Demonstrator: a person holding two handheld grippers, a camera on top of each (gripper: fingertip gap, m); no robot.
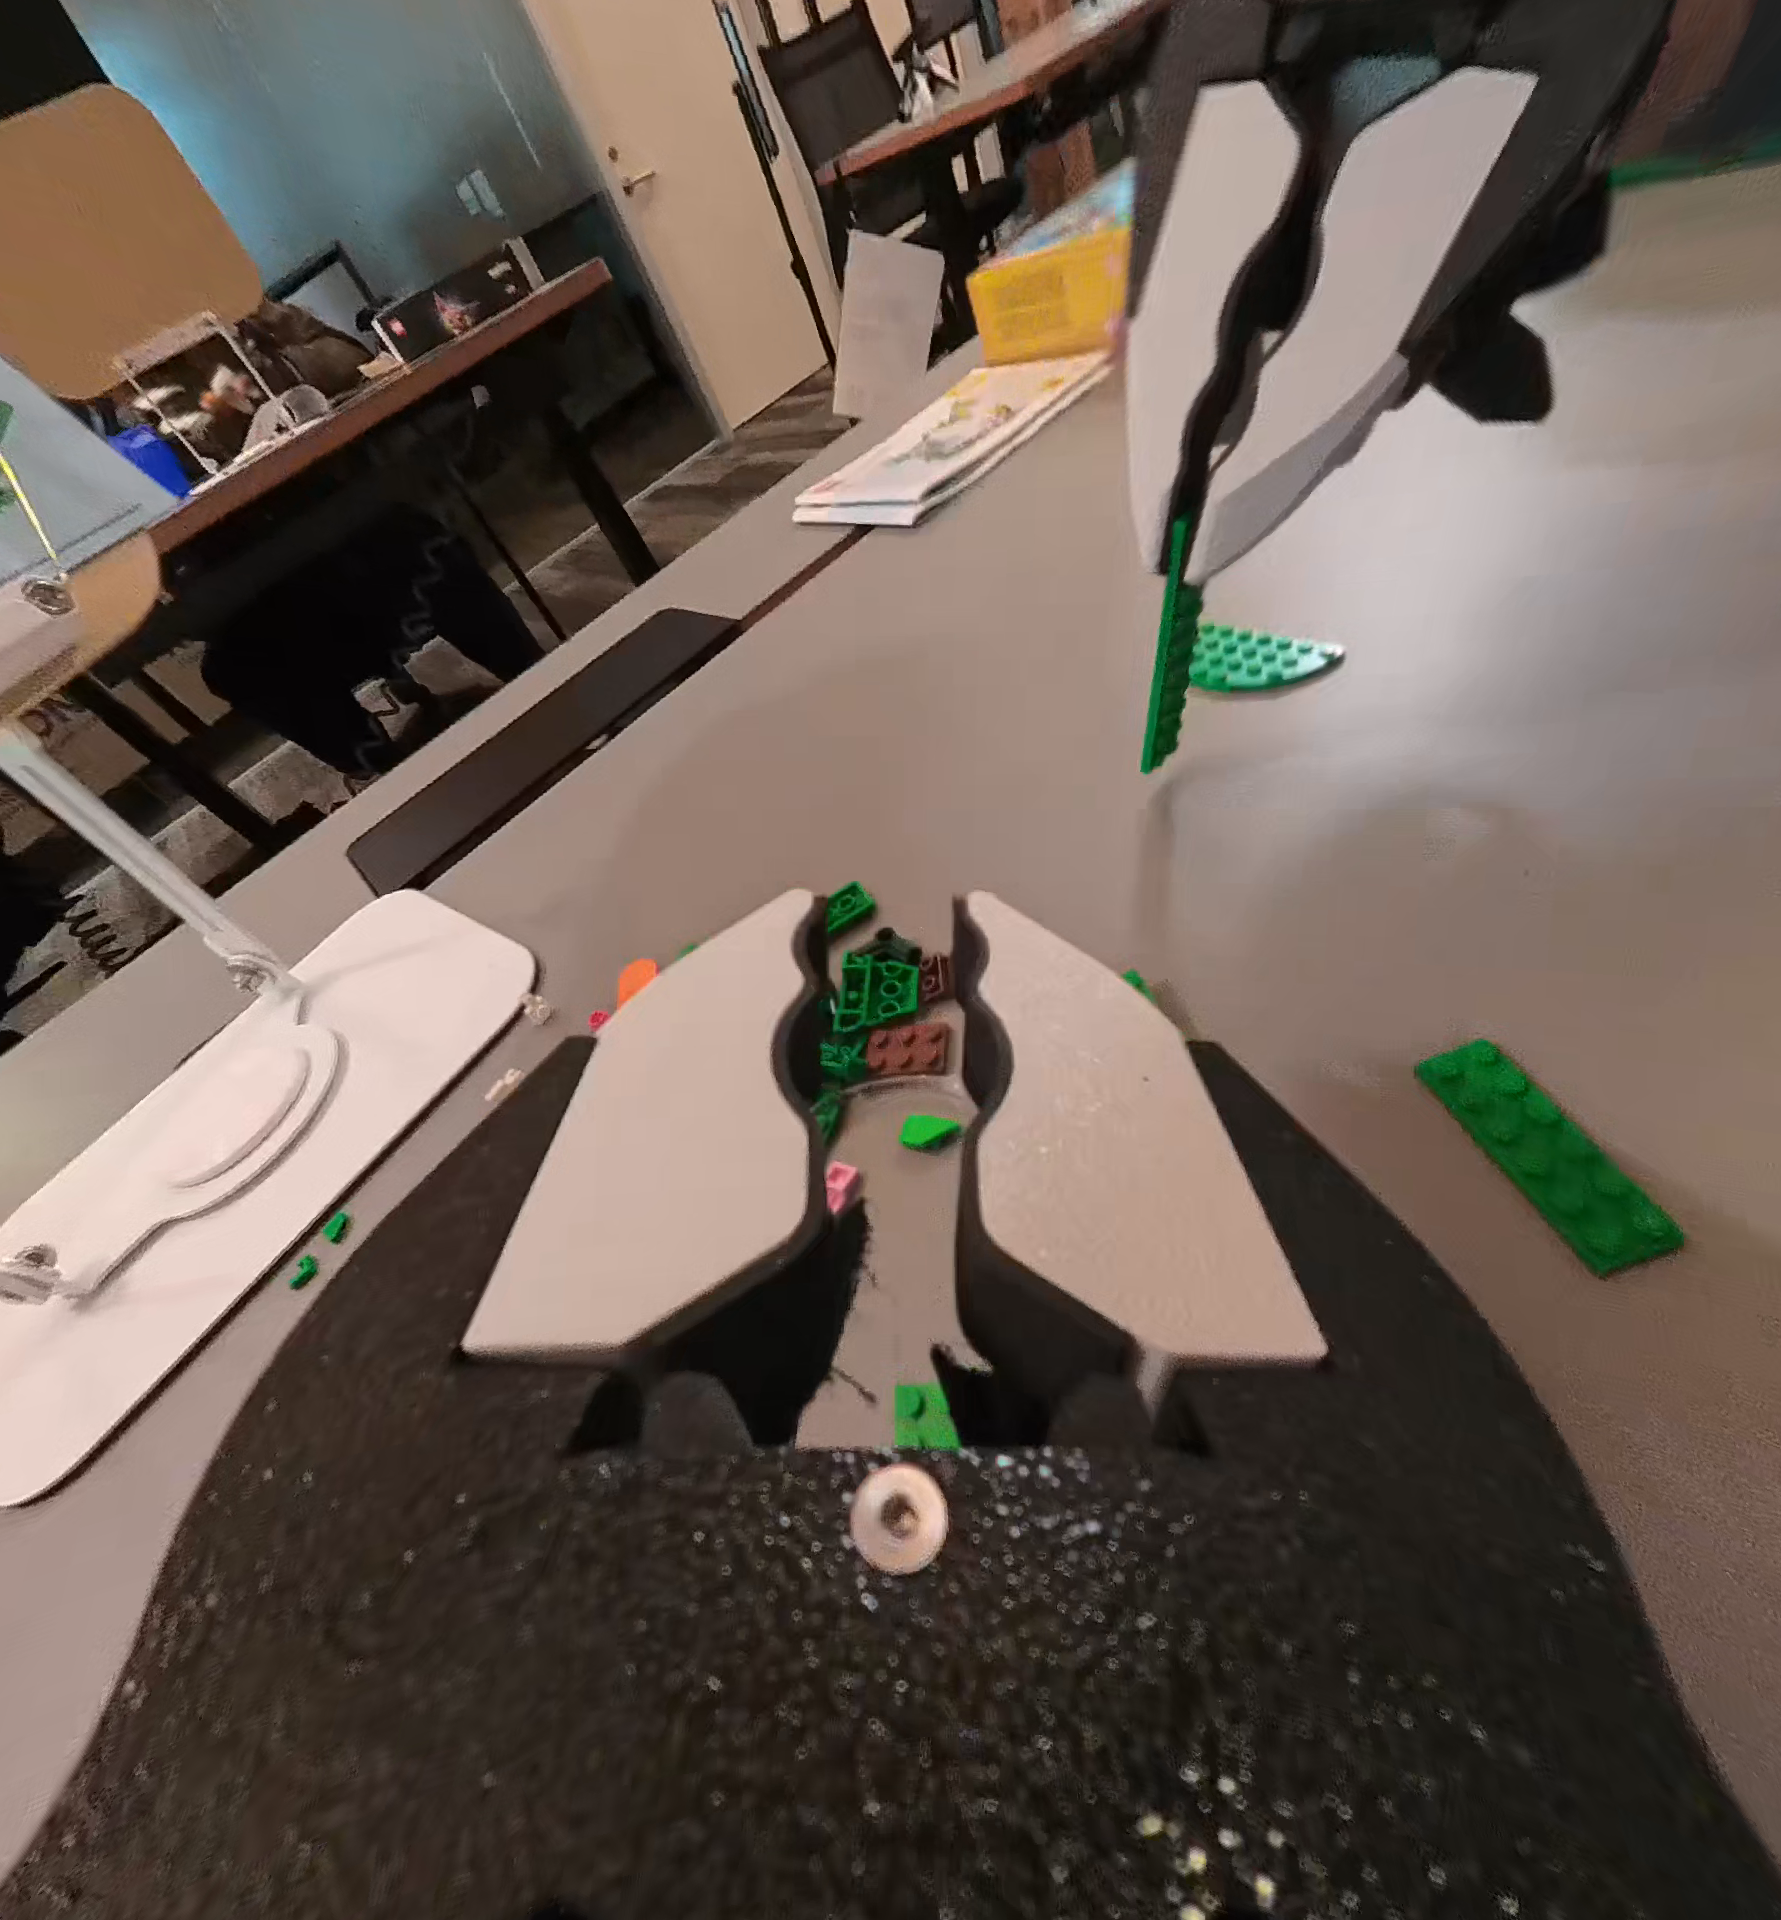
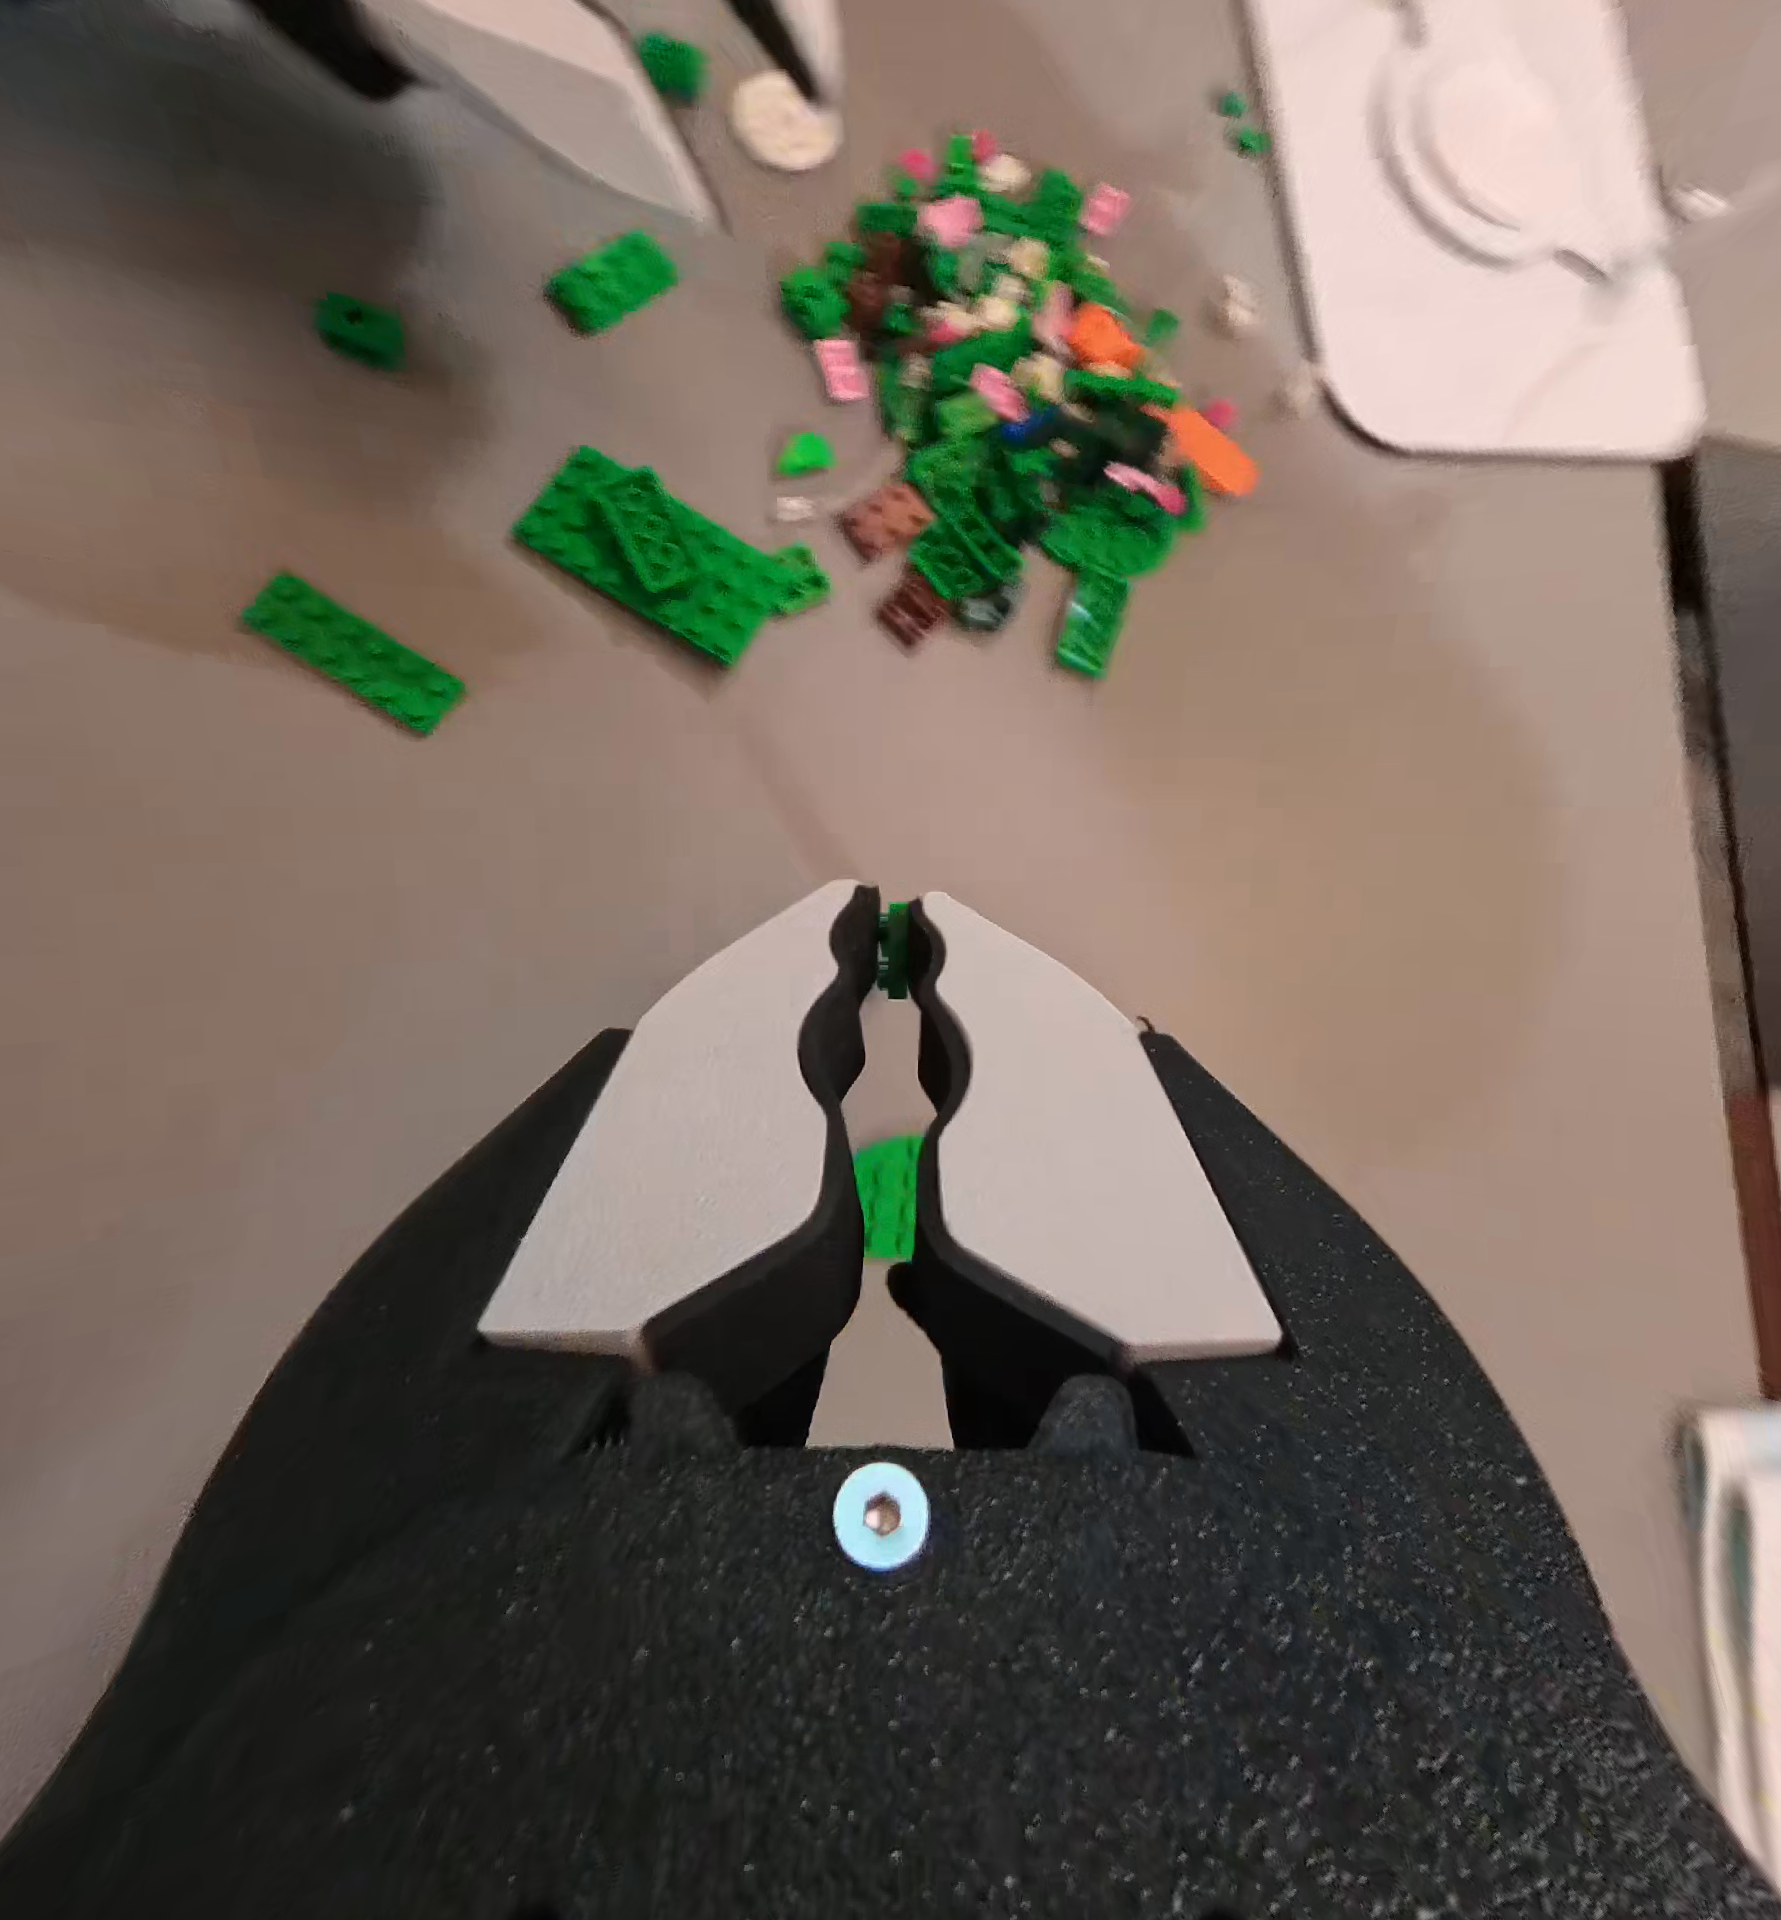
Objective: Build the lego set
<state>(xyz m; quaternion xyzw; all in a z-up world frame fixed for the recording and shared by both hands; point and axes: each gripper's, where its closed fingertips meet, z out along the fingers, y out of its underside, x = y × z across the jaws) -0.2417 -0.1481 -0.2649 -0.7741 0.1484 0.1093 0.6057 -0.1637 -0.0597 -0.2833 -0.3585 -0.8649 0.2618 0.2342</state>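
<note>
My right gripper (image 2: 896,902) is shut on a long green plate (image 2: 896,951), seen edge-on between the tips. In the left wrist view the right gripper (image 1: 1182,551) holds the long green plate (image 1: 1168,665) hanging upright above the grey table, in front of a rounded green plate (image 1: 1265,657) that lies flat. My left gripper (image 1: 891,906) is open and empty, low over a pile of loose bricks (image 1: 881,1003), mostly green with brown and pink. That pile (image 2: 1021,416) shows blurred in the right wrist view, with the left gripper's fingers (image 2: 574,104) beyond it.
Flat green plates lie loose beside the pile (image 1: 1551,1158) (image 2: 351,652) (image 2: 647,551). A white stand base (image 1: 242,1122) sits at the table's left edge. Instruction booklets (image 1: 948,447) and a yellow box (image 1: 1047,291) lie at the far end. The table edge (image 2: 1717,831) runs nearby.
</note>
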